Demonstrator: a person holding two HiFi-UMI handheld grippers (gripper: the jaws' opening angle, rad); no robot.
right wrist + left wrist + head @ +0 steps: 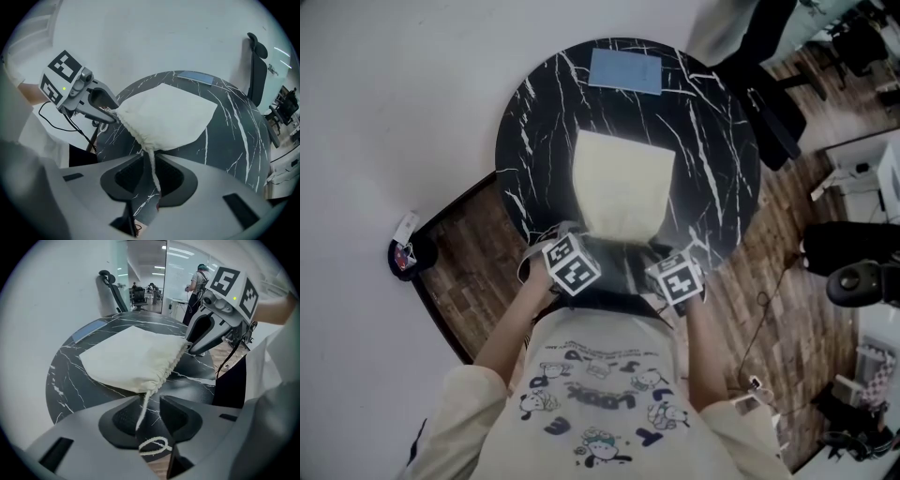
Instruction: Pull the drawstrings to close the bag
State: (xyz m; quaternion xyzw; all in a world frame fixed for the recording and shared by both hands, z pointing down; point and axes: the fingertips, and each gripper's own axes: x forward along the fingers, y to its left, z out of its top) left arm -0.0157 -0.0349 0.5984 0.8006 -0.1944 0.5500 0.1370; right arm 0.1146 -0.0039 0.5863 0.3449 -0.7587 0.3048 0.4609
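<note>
- cream cloth drawstring bag [619,183] — soft, flat, roughly square, mouth puckered — lies on the round black marble table [534,122] with white veins, mouth toward the person
- both hands point their grippers steeply down at the near table edge, one at each mouth corner
- left gripper [150,399]: jaws spread, twisted left drawstring [140,416] runs loose through the gap, looped end near the jaw roots
- right gripper [149,159]: jaws closer together but still apart, right drawstring [153,176] lies along one pad — not pinched

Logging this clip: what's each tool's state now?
Left tool: open, left cord between jaws, unpinched.
Right tool: open, right cord between jaws, unpinched.
</note>
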